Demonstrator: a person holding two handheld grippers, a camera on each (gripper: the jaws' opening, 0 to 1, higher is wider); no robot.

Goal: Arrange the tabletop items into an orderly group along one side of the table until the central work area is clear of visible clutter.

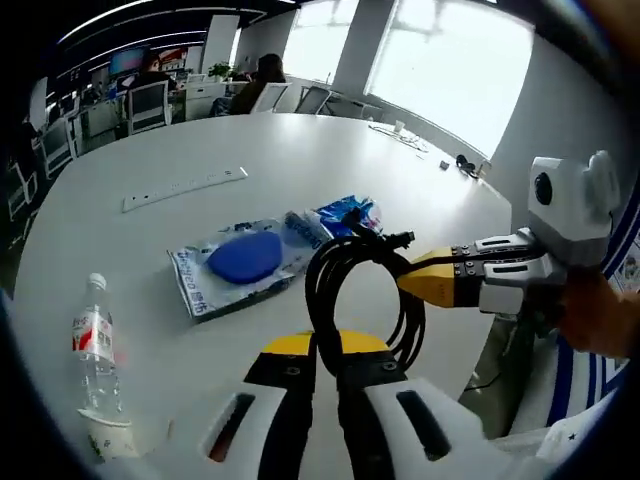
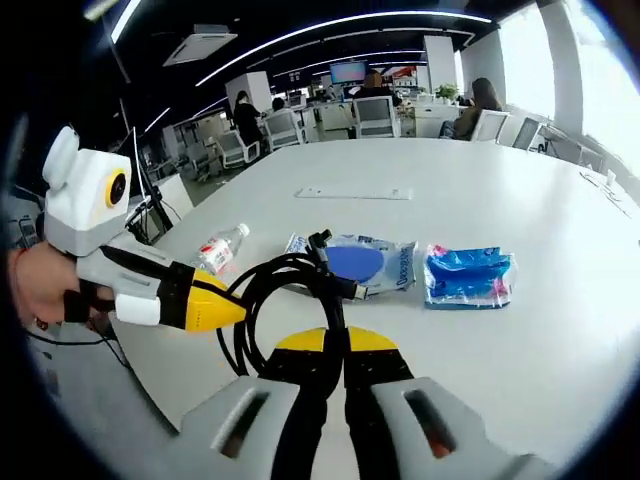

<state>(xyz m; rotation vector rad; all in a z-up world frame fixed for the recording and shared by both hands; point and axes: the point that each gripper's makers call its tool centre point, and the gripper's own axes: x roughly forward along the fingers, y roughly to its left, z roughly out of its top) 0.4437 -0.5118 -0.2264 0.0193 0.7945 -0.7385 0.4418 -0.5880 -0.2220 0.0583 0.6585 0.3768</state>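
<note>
- The coiled black cable (image 1: pixel 362 290) is held up above the near edge of the white table (image 1: pixel 300 160), both tools clamped on it.
- The left gripper (image 1: pixel 327 368) has its jaws closed on the coil's bottom.
- The right gripper (image 1: pixel 420 278) pinches the coil's side.
- Beyond the cable lie a clear pouch with a blue disc (image 1: pixel 240 262) and a blue packet (image 2: pixel 468 276).
- A water bottle (image 1: pixel 97 350) lies off to the cable's side, and a white strip (image 1: pixel 185 187) sits farther across.

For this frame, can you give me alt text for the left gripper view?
Both claws, left and right, grip a coiled black cable above a white table holding a water bottle and blue packets.
</note>
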